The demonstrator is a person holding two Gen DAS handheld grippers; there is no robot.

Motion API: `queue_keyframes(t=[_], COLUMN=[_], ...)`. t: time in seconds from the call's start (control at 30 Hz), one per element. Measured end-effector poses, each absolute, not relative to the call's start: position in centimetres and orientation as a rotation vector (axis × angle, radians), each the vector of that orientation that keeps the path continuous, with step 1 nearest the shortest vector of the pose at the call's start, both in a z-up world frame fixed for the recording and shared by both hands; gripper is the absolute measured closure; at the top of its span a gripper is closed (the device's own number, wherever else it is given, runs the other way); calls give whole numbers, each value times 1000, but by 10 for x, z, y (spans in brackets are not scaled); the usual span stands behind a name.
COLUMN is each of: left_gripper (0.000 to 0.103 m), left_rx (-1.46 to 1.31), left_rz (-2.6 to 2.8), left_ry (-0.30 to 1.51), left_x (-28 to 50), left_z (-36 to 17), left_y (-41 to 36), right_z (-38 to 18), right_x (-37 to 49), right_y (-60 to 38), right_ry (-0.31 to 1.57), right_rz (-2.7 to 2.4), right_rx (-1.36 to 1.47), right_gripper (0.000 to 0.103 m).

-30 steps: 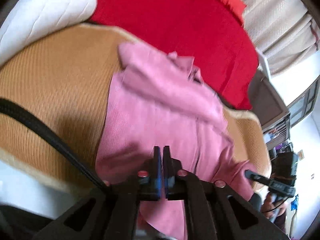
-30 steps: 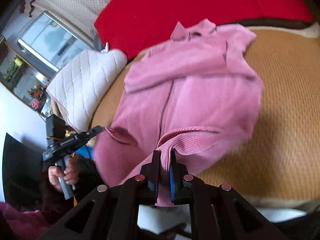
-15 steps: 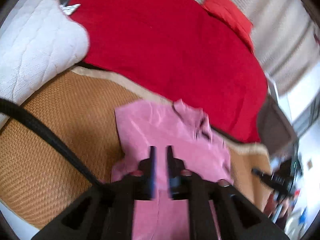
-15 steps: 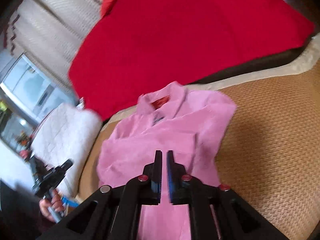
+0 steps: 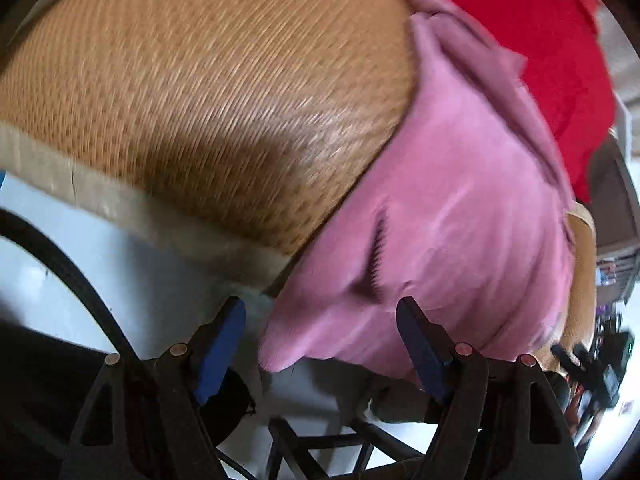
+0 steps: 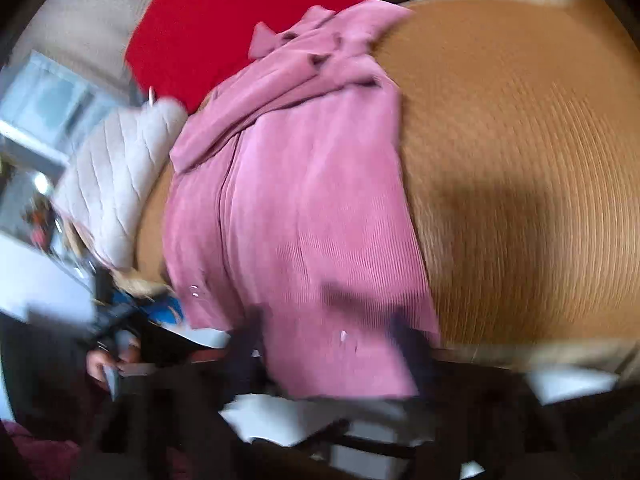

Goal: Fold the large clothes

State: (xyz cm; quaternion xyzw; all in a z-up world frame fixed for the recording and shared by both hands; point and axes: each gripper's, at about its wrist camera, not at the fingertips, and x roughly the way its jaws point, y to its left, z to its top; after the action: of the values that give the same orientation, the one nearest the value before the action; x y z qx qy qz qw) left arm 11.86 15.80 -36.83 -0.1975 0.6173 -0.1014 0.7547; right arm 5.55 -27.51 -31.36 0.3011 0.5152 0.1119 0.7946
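Woven tan mat point(image 5: 208, 92) w/ red blanket point(image 5: 560, 40) behind — both grippers' jaws opening, pink garment point(image 5: 452, 216) released.

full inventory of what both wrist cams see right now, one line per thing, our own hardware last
pink corduroy shirt: 1, pink, on the woven mat, collar toward the red cover, hem hanging over the near edge
woven mat: 1, tan with a beige border, under the shirt
red cover: 1, red, behind the mat
quilted cushion: 1, off-white, beside the shirt at the mat's end
floor: white, below the mat's near edge
black cable: 1, black, low in the left wrist view
left gripper: 1, black with blue pads, jaws opening, shirt hem between them, pads not pressing it
right gripper: 1, dark, blurred, jaws opening over the hem
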Motion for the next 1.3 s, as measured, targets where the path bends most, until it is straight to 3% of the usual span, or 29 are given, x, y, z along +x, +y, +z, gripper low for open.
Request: queue_keyframes(t=[0.07, 0.27, 0.43, 0.5, 0.53, 0.57, 0.6, 0.67, 0.9, 0.93, 1.0, 1.03, 1.07, 1.1, 1.13, 1.17, 1.2, 1.23, 1.3], left_gripper=[20, 20, 21, 42, 68, 86, 90, 93, 93, 90, 67, 42, 35, 35, 37, 53, 71, 99, 97], left_rx=[-378, -334, -333, -370, -389, -408, -418, -413, -413, -415, -430, -436, -438, -439, -443, -446, -447, -448, -450], left_rz=[-206, -224, -286, -318, -328, -337, -347, -386, -415, -391, -352, -332, -325, -329, -345, -357, -361, -366, -370], left_ry=[1399, 1526, 1500, 1471, 1470, 1474, 1472, 1437, 1395, 1409, 1441, 1445, 1435, 1420, 1406, 1393, 1386, 1392, 1379], left_x=[124, 126, 127, 127, 127, 126, 128, 122, 118, 117, 119, 120, 119, 120, 120, 121, 120, 120, 119], left_z=[-377, -410, -413, -411, -411, -412, -411, -403, -393, -396, -403, -404, -403, -402, -401, -399, -399, -400, -395], left_y=[151, 131, 116, 117, 118, 122, 129, 131, 135, 142, 144, 146, 151, 152, 154, 154, 156, 156, 154], right_z=[-326, -365, -389, -390, -389, -387, -383, -374, -342, -343, -351, -358, -363, -366, -369, -370, -370, -369, -362], right_x=[43, 51, 68, 69, 68, 68, 68, 64, 62, 65, 75, 78, 82, 83, 86, 87, 87, 88, 88], right_y=[-280, -287, -264, -256, -254, -252, -245, -237, -221, -221, -222, -220, -220, -219, -216, -214, -205, -200, -200], right_ry=[1136, 1246, 1308, 1289, 1278, 1276, 1282, 1265, 1217, 1236, 1277, 1291, 1306, 1310, 1308, 1288, 1272, 1266, 1262], right_rz=[179, 94, 97, 97, 88, 92, 100, 116, 327, 321, 264, 249, 227, 215, 208, 230, 247, 246, 269], right_rx=[647, 666, 605, 571, 550, 545, 537, 515, 510, 502, 496, 506, 514, 516, 522, 529, 511, 487, 517], right_gripper=[23, 23, 23, 26, 43, 62, 86, 90, 90, 86, 86, 84, 82, 82, 82, 82, 82, 87, 92])
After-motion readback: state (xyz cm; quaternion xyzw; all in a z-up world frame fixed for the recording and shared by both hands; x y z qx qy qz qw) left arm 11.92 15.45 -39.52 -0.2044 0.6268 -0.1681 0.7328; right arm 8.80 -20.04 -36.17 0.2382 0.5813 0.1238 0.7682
